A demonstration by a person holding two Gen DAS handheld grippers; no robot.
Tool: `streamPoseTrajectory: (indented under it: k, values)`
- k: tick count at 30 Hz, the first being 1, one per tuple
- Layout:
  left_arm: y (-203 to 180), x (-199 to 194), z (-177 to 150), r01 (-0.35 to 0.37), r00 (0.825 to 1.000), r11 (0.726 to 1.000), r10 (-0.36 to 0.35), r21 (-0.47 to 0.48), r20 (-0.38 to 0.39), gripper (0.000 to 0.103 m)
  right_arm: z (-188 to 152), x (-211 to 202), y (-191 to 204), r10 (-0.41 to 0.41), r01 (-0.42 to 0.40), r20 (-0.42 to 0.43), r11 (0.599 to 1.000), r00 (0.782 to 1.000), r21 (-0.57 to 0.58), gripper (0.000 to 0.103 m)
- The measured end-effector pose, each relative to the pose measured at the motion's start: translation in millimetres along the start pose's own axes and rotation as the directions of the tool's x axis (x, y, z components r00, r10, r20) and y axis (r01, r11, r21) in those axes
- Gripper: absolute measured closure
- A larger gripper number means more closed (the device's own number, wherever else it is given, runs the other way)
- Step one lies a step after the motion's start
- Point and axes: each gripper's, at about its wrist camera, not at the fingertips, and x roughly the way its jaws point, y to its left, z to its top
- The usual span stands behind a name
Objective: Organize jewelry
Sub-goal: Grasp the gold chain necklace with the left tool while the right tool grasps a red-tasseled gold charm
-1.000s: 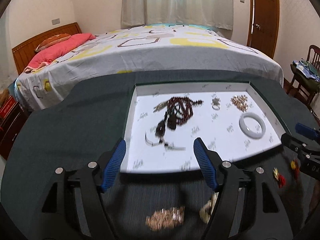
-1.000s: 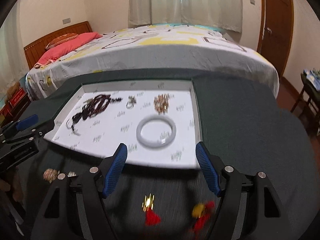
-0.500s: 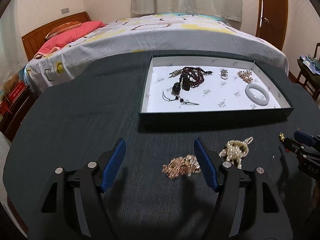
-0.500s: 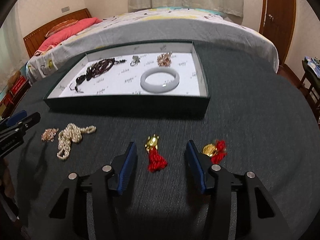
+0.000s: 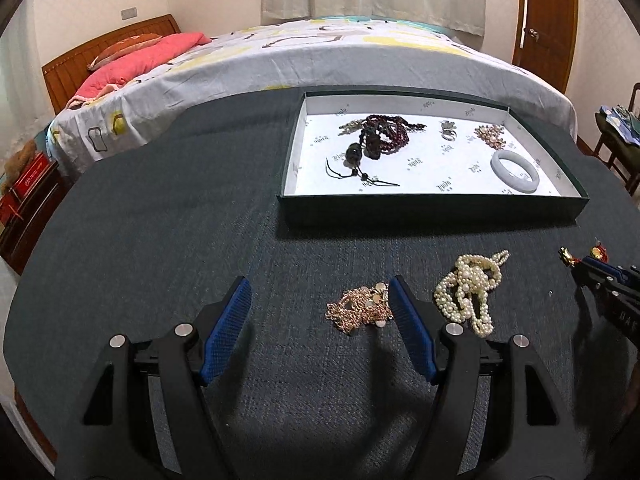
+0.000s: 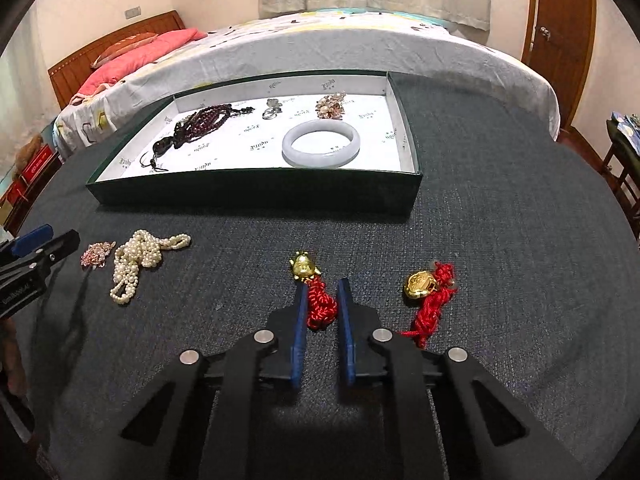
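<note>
A dark green tray [image 5: 432, 206] [image 6: 256, 190] with a white lining holds a dark red bead necklace [image 5: 384, 136], a ring [image 5: 448, 133], a rose-gold piece [image 5: 490, 136] and a pale jade bangle [image 6: 321, 143]. On the dark table lie a rose-gold chain [image 5: 358, 308], a pearl necklace [image 5: 470, 288] [image 6: 140, 260] and two gold charms with red tassels [image 6: 316, 292] [image 6: 430, 296]. My left gripper [image 5: 320, 300] is open, its right finger at the rose-gold chain. My right gripper [image 6: 322, 292] has closed around the left charm's red tassel.
The dark cloth-covered table [image 5: 160, 240] is round. A bed [image 5: 320, 56] stands behind it, with a wooden door [image 5: 548, 20] at the right and a chair [image 5: 624, 132] at the far right.
Both grippers have pulled back from over the tray to the loose pieces on the table. The right gripper's jaws have narrowed around the red tassel.
</note>
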Motion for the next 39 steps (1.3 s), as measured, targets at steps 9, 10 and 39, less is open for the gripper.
streamPoseTrajectory:
  k: [9, 10, 39]
  values:
    - [-7, 6, -2, 0.039, 0.999, 0.999, -0.039, 0.002, -0.024, 0.034, 2, -7, -4, 0.016, -0.016, 0.018, 1.0, 1.0, 0.016, 0.088]
    - [-9, 8, -3, 0.042, 0.999, 0.999, -0.042, 0.008, -0.029, 0.034, 2, -8, -4, 0.021, -0.021, 0.019, 1.0, 1.0, 0.017, 0.088]
    - [-13, 22, -9, 0.149, 0.988, 0.988, -0.147, 0.04, -0.057, 0.088, -3, -3, 0, 0.04, -0.041, 0.004, 0.999, 0.999, 0.021, 0.088]
